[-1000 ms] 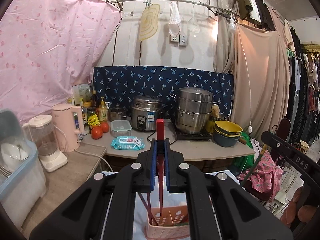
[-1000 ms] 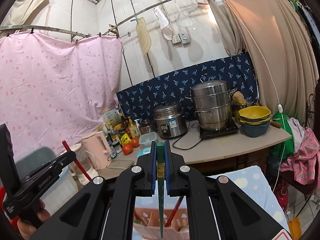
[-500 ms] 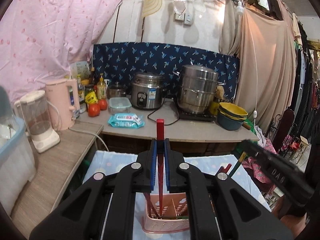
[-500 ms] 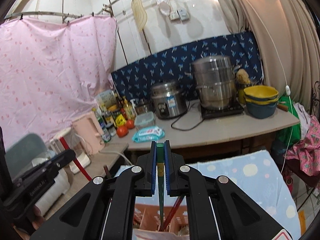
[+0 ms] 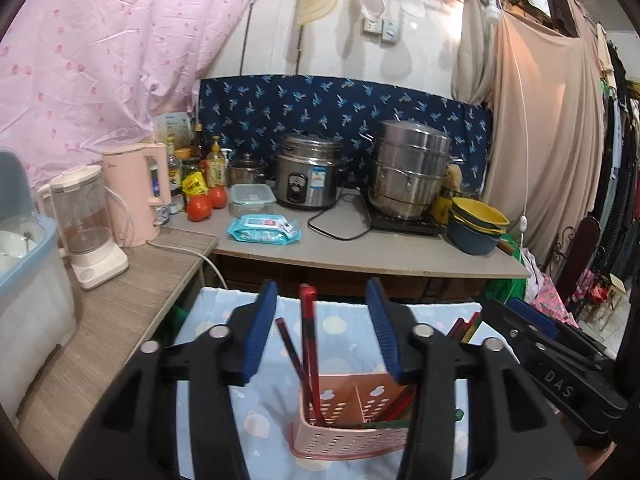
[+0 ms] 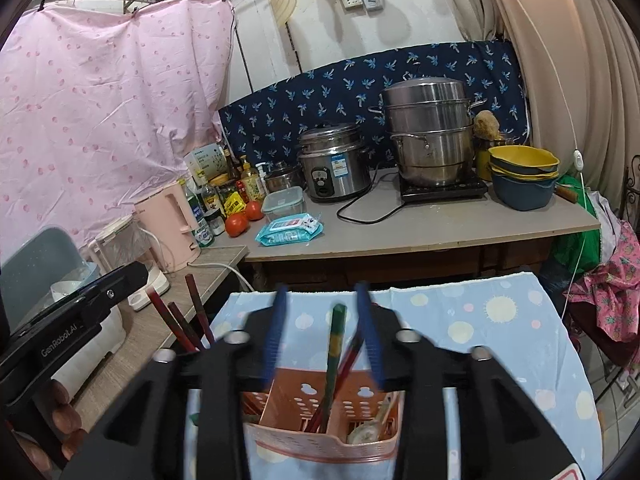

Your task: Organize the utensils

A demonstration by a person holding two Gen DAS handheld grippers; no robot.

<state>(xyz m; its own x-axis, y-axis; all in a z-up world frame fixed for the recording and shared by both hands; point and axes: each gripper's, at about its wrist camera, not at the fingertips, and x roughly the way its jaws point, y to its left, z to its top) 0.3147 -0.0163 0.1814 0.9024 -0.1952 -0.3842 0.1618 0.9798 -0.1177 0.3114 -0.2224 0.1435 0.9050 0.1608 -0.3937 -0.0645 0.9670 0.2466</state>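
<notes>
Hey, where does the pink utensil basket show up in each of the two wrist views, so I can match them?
Left wrist view: the pink utensil basket sits at bottom centre, below the open left claw, right of middle.
Right wrist view: the basket is at bottom centre, under the open right claw.
Shared landmark: the wet wipes pack on the grey counter, in front of the rice cooker.

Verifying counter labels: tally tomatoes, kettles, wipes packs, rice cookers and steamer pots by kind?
Round red tomatoes: 2
Pink plastic electric kettle: 1
Blue soft wipes pack: 1
Stainless steel rice cooker: 1
Stacked stainless steel steamer pot: 1
Total: 6
</notes>
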